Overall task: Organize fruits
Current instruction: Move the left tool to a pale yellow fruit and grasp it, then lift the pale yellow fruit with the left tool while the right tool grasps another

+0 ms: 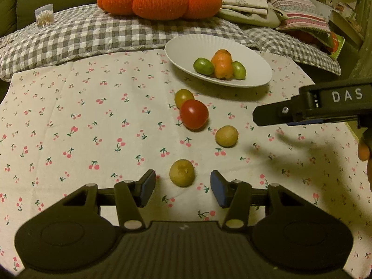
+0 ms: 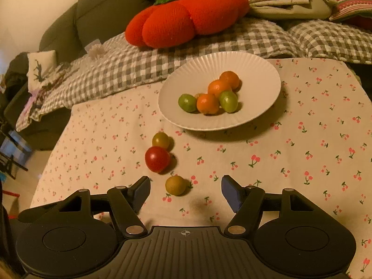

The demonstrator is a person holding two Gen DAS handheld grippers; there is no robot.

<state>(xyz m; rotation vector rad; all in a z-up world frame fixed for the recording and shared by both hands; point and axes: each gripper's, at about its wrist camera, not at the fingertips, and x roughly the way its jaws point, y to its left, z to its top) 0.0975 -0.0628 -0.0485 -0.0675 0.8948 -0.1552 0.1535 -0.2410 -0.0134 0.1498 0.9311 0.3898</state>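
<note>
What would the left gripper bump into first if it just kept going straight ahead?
Probably the yellowish fruit on the cherry-print cloth: it lies just ahead of the open left gripper, centred between its fingers. Depth is uncertain.

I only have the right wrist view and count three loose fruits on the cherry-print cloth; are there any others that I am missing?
Observer: Yes, a fourth one, a yellowish fruit, lies on the cherry-print cloth outside your view.
Operator: Thank you. Is the left claw anywhere near it?
Observer: The left claw is open, and that fruit sits between its fingers with a gap on each side, so neither pad touches it.
</note>
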